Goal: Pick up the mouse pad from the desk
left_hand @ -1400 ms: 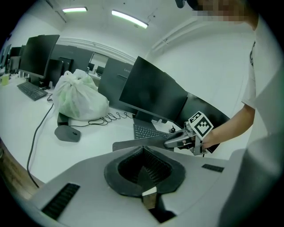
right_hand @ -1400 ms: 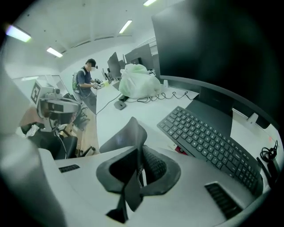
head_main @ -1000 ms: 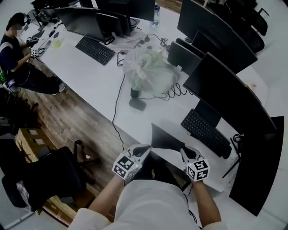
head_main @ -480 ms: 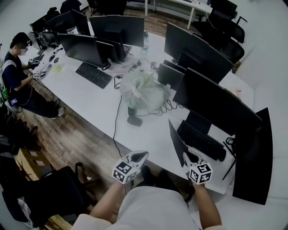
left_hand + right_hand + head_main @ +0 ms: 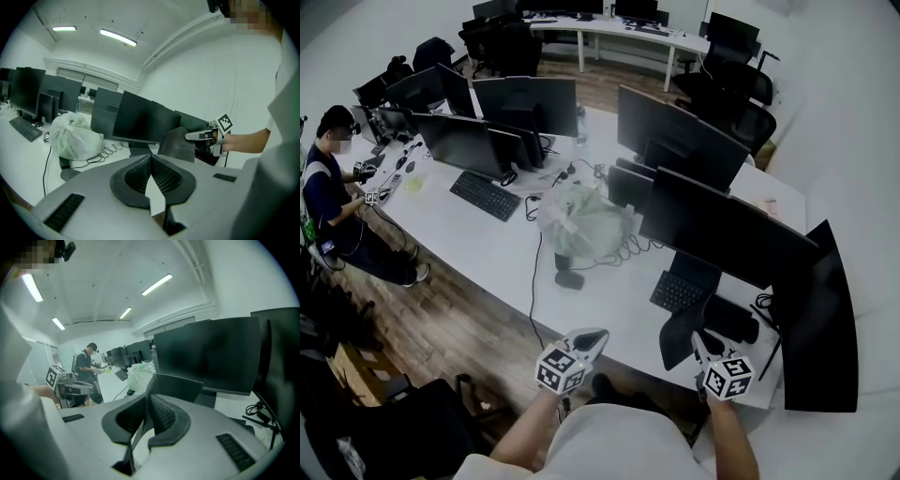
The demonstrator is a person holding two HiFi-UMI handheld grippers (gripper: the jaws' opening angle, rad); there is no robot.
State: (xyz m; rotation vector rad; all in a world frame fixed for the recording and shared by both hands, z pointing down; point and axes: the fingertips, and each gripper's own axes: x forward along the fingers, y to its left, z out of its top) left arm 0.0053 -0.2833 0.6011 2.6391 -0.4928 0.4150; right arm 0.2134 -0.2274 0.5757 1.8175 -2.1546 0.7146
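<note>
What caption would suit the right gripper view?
Right gripper clamps the dark mouse pad edge-on, with a black monitor behind.

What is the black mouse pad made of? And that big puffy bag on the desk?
The mouse pad looks like soft rubber or foam, maybe with a cloth top. It is thin, dark and matte, and it curves a bit. The bag looks like thin plastic film. It is whitish, half see-through and crinkled.

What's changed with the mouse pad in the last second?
The right gripper, shut on the mouse pad, has raised it off the desk: it lay flat, now it stands on edge in the air. The left gripper stays shut and empty. Keyboard and plastic bag are unmoved.
</note>
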